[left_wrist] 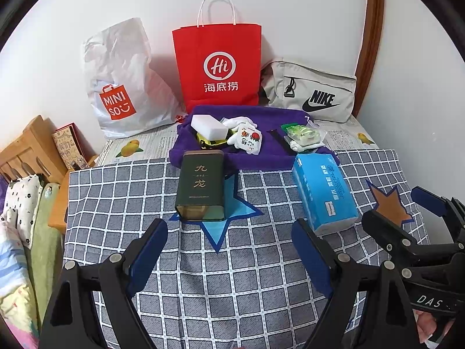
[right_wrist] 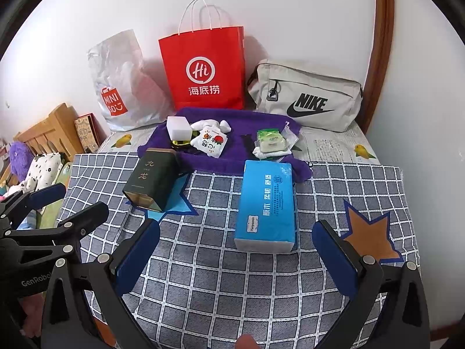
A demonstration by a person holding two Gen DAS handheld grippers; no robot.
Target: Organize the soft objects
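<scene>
Your left gripper (left_wrist: pixel 229 257) and right gripper (right_wrist: pixel 237 257) hover released and empty; past them the tissue pack (right_wrist: pixel 266 205) lies outside the purple towel (right_wrist: pixel 270 145), sponge (right_wrist: pixel 178 128) on it — sorting stage unclear.

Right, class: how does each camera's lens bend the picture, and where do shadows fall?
Left wrist view: fisheye curves the door frame and darkens the corners; the red bag casts a soft shadow on the wall. Right wrist view: the same bending, with the checked cloth bulging; focus stays sharp and no strong glare shows.
</scene>
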